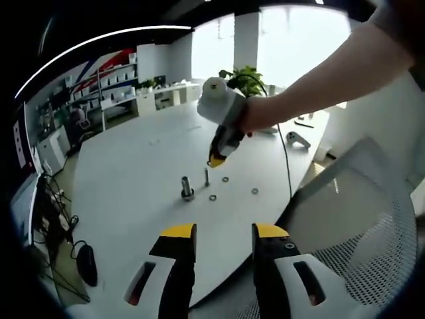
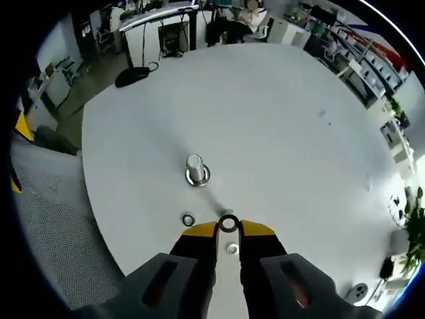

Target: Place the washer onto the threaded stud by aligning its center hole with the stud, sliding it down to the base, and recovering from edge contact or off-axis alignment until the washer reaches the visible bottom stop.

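My right gripper [image 2: 228,229] is shut on a small dark washer [image 2: 228,224] held at its yellow tips. The washer sits right at the top of a thin threaded stud [image 2: 212,199], which rises blurred toward the camera. In the left gripper view, a hand holds that right gripper [image 1: 216,159] tilted just above the thin stud [image 1: 206,176] on the white table [image 1: 133,166]. A thicker metal post [image 1: 187,188] on a round base stands just left of the stud, the same post [image 2: 195,169] showing beyond the tips. My left gripper [image 1: 224,232] hangs open over the near table edge.
Loose washers [image 1: 225,179] [image 1: 213,197] [image 1: 255,191] lie around the stud; one washer [image 2: 188,219] lies left of my right jaws. A white mesh chair [image 1: 372,219] stands at the table's near right edge. A small handheld device [image 1: 299,139] lies further back.
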### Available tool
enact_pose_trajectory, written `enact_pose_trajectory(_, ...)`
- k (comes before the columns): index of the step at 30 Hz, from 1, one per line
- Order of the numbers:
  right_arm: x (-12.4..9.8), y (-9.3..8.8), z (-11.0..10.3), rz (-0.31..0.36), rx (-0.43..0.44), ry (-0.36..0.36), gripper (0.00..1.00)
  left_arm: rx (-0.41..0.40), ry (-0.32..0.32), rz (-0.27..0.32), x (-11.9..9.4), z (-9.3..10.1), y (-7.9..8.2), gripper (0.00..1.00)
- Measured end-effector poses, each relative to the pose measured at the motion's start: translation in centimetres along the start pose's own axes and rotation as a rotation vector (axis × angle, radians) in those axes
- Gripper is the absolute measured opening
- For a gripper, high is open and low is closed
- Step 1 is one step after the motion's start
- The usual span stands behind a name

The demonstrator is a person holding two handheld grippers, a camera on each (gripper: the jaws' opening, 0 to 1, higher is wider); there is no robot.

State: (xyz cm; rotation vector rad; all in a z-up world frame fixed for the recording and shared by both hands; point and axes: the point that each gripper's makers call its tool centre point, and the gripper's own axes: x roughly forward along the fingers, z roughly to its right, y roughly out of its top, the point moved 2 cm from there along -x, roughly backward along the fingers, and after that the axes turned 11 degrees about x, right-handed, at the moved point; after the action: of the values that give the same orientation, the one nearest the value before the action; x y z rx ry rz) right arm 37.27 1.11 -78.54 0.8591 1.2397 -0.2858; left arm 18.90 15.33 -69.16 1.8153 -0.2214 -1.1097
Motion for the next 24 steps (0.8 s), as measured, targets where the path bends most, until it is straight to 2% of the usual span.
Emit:
enact_pose_trajectory(9, 1.1, 0.1, 0.1, -0.024, -0.039, -0.010, 0.13, 0.006, -0.001, -0.004, 0.1, 0.0, 0.0, 0.31)
enact_pose_trajectory(24, 2.8, -0.1, 0.2, -0.060, -0.024, -0.004, 0.14, -0.004, 0.004, -0.008, 0.1, -0.1, -0.1, 0.30)
